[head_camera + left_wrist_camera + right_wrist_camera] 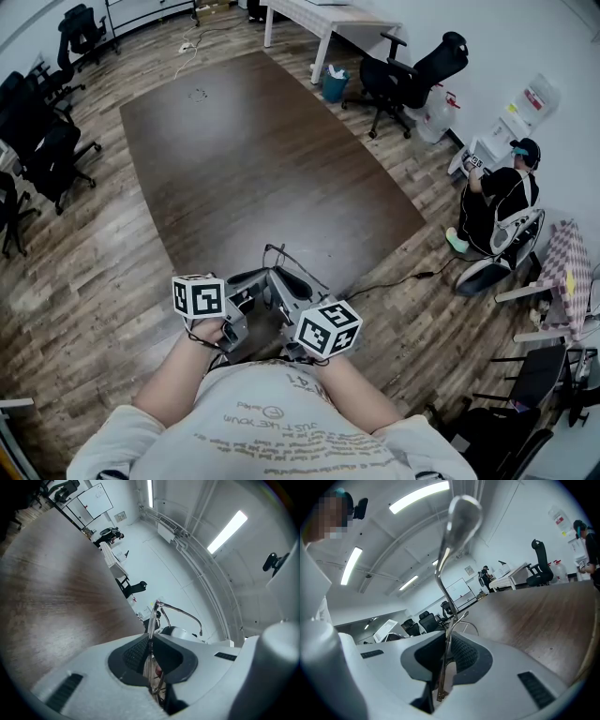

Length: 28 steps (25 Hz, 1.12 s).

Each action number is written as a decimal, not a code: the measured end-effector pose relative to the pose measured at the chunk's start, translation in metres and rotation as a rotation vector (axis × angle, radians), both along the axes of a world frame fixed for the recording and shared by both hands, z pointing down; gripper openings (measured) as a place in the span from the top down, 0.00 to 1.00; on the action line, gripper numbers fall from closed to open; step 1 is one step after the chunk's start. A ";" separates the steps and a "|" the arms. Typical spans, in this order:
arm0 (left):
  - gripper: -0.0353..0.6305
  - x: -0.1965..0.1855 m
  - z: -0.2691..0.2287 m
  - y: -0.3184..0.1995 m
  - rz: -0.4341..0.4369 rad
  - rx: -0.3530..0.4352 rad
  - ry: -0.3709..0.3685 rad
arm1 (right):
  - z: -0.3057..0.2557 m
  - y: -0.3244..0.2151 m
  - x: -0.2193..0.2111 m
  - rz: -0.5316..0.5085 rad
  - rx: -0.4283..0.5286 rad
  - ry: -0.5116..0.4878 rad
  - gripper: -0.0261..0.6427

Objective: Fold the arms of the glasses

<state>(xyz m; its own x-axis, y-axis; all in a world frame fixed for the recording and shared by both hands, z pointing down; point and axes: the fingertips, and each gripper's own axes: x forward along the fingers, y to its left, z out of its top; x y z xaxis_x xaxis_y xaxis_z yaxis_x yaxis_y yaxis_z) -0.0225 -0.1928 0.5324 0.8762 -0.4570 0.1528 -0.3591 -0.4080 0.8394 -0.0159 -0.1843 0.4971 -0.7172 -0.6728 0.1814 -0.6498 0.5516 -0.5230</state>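
- Grey pads of our left gripper [151, 644] are pressed onto the glasses [152, 620], gripping the front rim, which stands on edge between them.
- Our right gripper [446, 641] pinches one arm [441, 569], a thin metal strip that runs up from between its pads to the curved ear tip [463, 508].
- Just past the right fingertips the arm meets a curved piece of rim. We judge the hinge to be there, though it is too small to make out.
- From the rim in the left gripper a second arm [183, 612] arches away to the side, so we judge it not yet folded.
- The two grippers sit close together over the near edge of the brown table [244, 150], holding the glasses in the air between them.
- We read the step in hand as swinging the pinched arm in behind the lenses.
- To do it well, the left gripper should act as a fixed anchor while the right one travels in an arc about the hinge, never pulling straight out.
- A light pinch lets the arm slip a little between the pads instead of bending.
- We should stop once the arm lies flat along the rim, because forcing it further could strain the hinge.
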 end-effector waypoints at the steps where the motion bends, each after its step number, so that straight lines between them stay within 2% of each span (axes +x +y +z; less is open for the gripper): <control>1: 0.89 0.000 -0.001 0.000 -0.002 -0.003 0.011 | -0.001 0.000 0.000 0.001 0.008 0.001 0.90; 2: 0.89 0.001 -0.002 0.000 -0.005 -0.008 0.026 | -0.002 0.001 0.000 0.000 0.016 -0.001 0.89; 4: 0.89 0.001 -0.004 0.001 -0.014 -0.013 0.042 | -0.004 0.004 -0.001 -0.013 0.026 -0.010 0.79; 5: 0.89 0.000 -0.004 0.001 -0.016 -0.011 0.040 | -0.005 0.005 -0.002 -0.020 0.030 -0.012 0.76; 11: 0.89 -0.009 -0.003 -0.002 -0.041 0.000 0.015 | -0.011 0.009 0.001 -0.017 0.057 -0.012 0.74; 16: 0.89 -0.027 -0.001 -0.010 -0.077 0.029 -0.038 | -0.017 0.008 0.010 0.014 0.075 -0.010 0.74; 19: 0.89 -0.041 0.001 -0.016 -0.094 0.069 -0.113 | -0.019 0.006 0.016 0.042 0.082 -0.007 0.74; 25: 0.89 -0.066 0.006 -0.022 -0.088 0.176 -0.345 | -0.017 0.006 0.025 0.070 0.085 0.040 0.74; 28: 0.89 -0.075 0.008 -0.023 -0.096 0.213 -0.423 | -0.014 0.007 0.027 0.085 0.086 0.073 0.74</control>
<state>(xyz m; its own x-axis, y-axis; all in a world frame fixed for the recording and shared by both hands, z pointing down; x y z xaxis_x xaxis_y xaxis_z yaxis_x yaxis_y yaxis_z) -0.0977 -0.2155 0.5401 0.7101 -0.5923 0.3809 -0.6951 -0.5034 0.5132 0.0111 -0.1772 0.4835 -0.6436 -0.7461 0.1703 -0.7310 0.5334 -0.4256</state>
